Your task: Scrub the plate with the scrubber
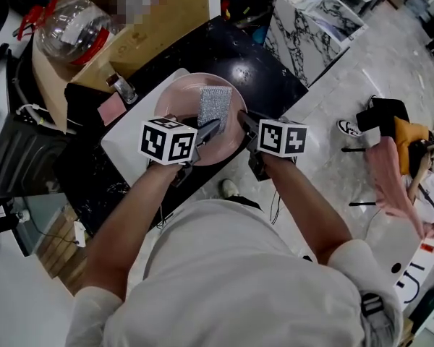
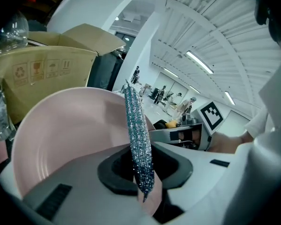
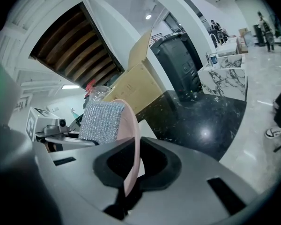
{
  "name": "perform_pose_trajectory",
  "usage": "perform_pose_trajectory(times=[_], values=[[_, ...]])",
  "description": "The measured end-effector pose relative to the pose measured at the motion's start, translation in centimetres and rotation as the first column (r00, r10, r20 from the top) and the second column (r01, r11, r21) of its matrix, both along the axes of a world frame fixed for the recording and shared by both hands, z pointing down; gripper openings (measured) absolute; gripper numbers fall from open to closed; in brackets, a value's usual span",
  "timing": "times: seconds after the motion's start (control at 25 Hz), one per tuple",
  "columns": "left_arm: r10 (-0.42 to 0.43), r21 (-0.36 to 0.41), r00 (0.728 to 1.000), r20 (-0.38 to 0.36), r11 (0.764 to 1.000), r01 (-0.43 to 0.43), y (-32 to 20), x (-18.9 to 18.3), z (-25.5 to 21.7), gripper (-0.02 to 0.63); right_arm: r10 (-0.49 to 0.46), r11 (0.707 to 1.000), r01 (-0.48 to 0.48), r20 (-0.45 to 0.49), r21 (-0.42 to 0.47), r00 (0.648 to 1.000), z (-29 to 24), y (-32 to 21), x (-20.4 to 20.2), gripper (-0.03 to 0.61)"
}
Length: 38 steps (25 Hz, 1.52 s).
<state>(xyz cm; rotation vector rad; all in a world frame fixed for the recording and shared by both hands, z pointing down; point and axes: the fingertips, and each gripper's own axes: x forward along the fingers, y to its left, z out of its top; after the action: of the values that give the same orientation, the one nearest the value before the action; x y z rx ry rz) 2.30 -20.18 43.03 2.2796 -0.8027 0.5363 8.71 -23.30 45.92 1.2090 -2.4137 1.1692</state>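
The right tongs [image 1: 243, 119] are pinching the pink plate [image 1: 177, 100] by its near rim to steady it over the table [image 1: 202, 49], while the left tongs [image 1: 211, 129] are clamping the silver scrubber [image 1: 215, 105], holding it just ahead against the plate's face, apparently for scrubbing.

Both forearms [image 1: 126, 219] reach forward side by side, so the two tools end up close together out front with their marker cubes [image 1: 169, 140] facing up. The left gripper [image 1: 207, 131] is clamped on the bottom edge of the scrubber [image 1: 215, 105], which stands thin and upright between its jaws. The right gripper [image 1: 246, 121] is pinched tight on the plate [image 1: 179, 98] rim.
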Motion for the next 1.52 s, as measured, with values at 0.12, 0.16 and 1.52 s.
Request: perform_pose_trajectory(times=[0.12,0.16,1.52], values=[[0.003,-0.022,1.000,-0.015,1.000,-0.003,-0.1,0.8,0.5,0.072,0.007,1.000,-0.007,0.020,-0.005,1.000,-0.3,0.0,-0.2,0.025],[-0.001,-0.031,1.000,-0.021,1.000,0.000,-0.1,0.9,0.7,0.072,0.012,1.000,-0.012,0.030,-0.008,0.999,-0.5,-0.1,-0.2,0.025],[0.028,-0.030,0.999,-0.017,0.999,-0.029,1.6,0.7,1.8,0.072,0.068,0.998,-0.068,0.029,-0.016,0.997,0.1,-1.2,0.7,0.025]])
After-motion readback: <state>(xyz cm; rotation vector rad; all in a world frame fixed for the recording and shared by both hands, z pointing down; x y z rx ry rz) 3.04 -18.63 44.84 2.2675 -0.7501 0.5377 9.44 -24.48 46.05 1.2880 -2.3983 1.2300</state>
